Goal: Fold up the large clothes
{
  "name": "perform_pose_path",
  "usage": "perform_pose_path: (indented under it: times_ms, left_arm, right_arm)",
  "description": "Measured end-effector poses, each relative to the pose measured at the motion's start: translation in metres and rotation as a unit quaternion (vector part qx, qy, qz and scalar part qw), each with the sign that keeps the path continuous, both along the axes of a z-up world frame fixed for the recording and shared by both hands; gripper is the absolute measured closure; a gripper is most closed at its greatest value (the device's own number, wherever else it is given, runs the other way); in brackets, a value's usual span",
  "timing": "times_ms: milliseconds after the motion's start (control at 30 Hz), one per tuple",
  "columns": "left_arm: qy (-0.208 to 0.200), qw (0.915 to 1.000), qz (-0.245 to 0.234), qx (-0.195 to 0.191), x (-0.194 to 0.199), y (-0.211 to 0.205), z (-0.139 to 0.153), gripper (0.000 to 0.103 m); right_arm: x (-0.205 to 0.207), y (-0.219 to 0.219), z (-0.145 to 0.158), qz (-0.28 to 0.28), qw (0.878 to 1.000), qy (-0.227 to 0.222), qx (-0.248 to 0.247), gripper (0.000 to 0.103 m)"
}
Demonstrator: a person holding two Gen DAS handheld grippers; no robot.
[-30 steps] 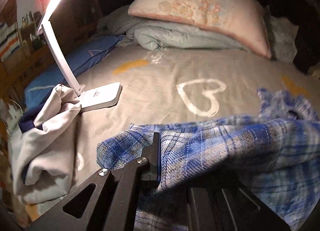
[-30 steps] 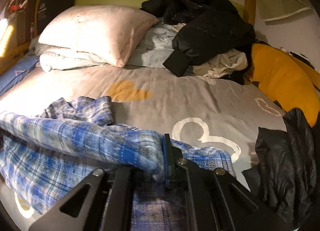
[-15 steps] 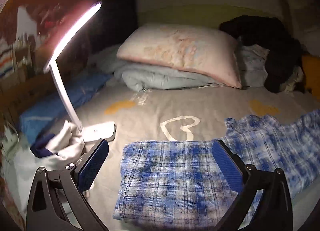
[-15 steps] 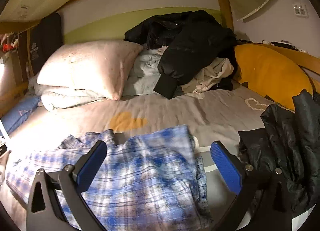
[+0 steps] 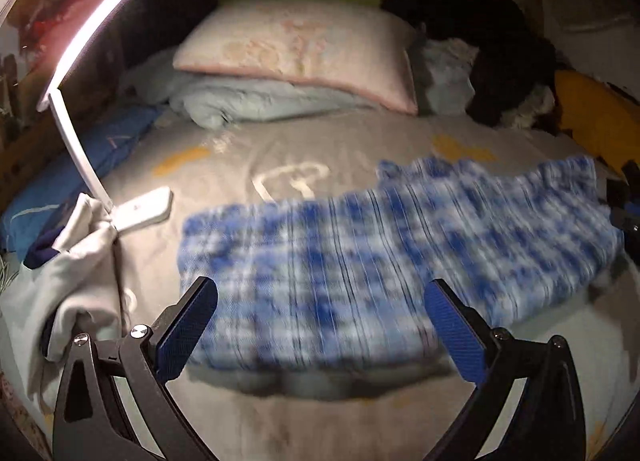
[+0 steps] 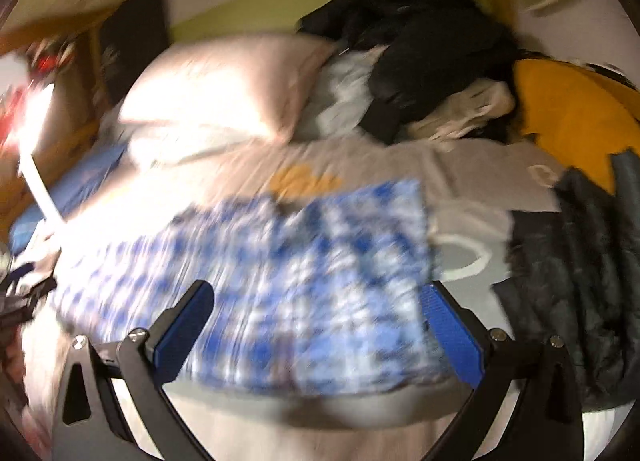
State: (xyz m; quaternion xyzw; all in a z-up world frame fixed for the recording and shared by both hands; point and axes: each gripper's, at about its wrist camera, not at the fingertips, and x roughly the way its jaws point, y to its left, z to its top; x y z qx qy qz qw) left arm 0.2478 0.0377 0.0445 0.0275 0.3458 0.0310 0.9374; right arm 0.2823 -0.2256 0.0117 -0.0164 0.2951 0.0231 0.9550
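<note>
with the left gripper point(image 5: 320, 325) and right gripper point(image 6: 320, 325) both released wide above the blue plaid shirt point(image 5: 384, 261), regrip opposite edges evenly so the next fold lies square on the bed point(image 5: 280, 421).

Both wrist views over plaid garment point(image 5: 384, 261)

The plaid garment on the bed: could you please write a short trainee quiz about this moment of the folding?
1. True or false: the left gripper is clamped on the blue plaid garment.
2. What lies directly beside the desk lamp base: A) a white garment, B) a yellow cushion, C) a black jacket?
3. Fill in: the pink pillow rests on a folded pale ____.

Key: 1. False; its jaws stand wide open, as do the right gripper's. 2. A. 3. blanket.
</note>
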Motion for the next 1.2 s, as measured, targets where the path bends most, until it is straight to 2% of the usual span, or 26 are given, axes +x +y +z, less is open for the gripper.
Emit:
perform_pose_path:
  times_ms: [100, 200, 267, 433, 467, 533, 567, 600, 633, 667, 700, 767, 833, 867, 967, 1100, 1200]
  left_arm:
    - [-0.004, 0.9998, 0.007, 0.017, -0.008, 0.000, -0.007, 0.000]
    - [-0.055, 0.9977, 0.029, 0.026, -0.020, 0.009, -0.002, 0.000]
    - [-0.055, 0.9974, 0.035, 0.029, -0.021, 0.017, -0.002, 0.000]
    - [-0.029, 0.9986, 0.045, 0.000, -0.019, 0.035, -0.010, 0.000]
    - [-0.027, 0.9986, 0.045, -0.002, -0.019, 0.036, -0.012, 0.000]
    - [-0.024, 0.9986, 0.047, 0.004, -0.018, 0.036, -0.014, 0.000]
    - [-0.023, 0.9985, 0.049, 0.009, -0.018, 0.036, -0.015, 0.000]
    - [-0.023, 0.9985, 0.049, 0.011, -0.018, 0.036, -0.016, 0.000]
    - [-0.022, 0.9985, 0.049, 0.011, -0.017, 0.035, -0.016, 0.000]
    - [-0.020, 0.9986, 0.048, 0.010, -0.017, 0.035, -0.016, 0.000]
    - [-0.020, 0.9986, 0.047, 0.010, -0.017, 0.034, -0.016, 0.000]
    - [-0.020, 0.9986, 0.047, 0.010, -0.016, 0.033, -0.014, 0.000]
    - [-0.024, 0.9986, 0.046, 0.009, -0.017, 0.033, -0.011, 0.000]
    - [-0.028, 0.9986, 0.045, 0.007, -0.018, 0.033, -0.009, 0.000]
    - [-0.032, 0.9984, 0.046, 0.004, -0.020, 0.034, -0.004, 0.000]
    - [-0.028, 0.9985, 0.047, 0.002, -0.018, 0.037, -0.005, 0.000]
    - [-0.021, 0.9986, 0.049, 0.005, -0.016, 0.037, -0.009, 0.000]
  right_arm:
    - [0.003, 0.006, -0.010, -0.013, 0.998, 0.004, -0.059, 0.000]
    - [0.009, -0.006, -0.017, -0.041, 0.997, 0.008, -0.066, 0.000]
    - [0.014, -0.020, -0.021, -0.056, 0.997, 0.020, -0.051, 0.000]
    - [0.025, -0.065, -0.031, -0.102, 0.992, 0.066, 0.043, 0.000]
    - [0.025, -0.074, -0.033, -0.110, 0.989, 0.069, 0.064, 0.000]
    - [0.022, -0.078, -0.033, -0.110, 0.989, 0.066, 0.074, 0.003]
    - [0.020, -0.078, -0.032, -0.108, 0.990, 0.061, 0.072, 0.012]
    - [0.016, -0.077, -0.031, -0.103, 0.991, 0.053, 0.070, 0.035]
    - [0.014, -0.077, -0.031, -0.094, 0.992, 0.050, 0.073, 0.053]
    - [0.012, -0.076, -0.032, -0.089, 0.992, 0.054, 0.075, 0.094]
    - [0.009, -0.076, -0.032, -0.091, 0.990, 0.059, 0.089, 0.100]
    - [-0.003, -0.069, -0.025, -0.102, 0.990, 0.044, 0.091, 0.100]
    - [-0.015, -0.053, -0.014, -0.099, 0.993, 0.029, 0.049, 0.100]
    - [-0.020, -0.050, -0.009, -0.098, 0.994, 0.028, 0.048, 0.100]
    - [-0.026, -0.042, -0.006, -0.101, 0.991, 0.077, 0.034, 0.100]
    - [-0.022, -0.039, -0.028, -0.106, 0.986, 0.125, -0.001, 0.100]
    - [-0.014, -0.045, -0.045, -0.102, 0.984, 0.148, -0.010, 0.100]
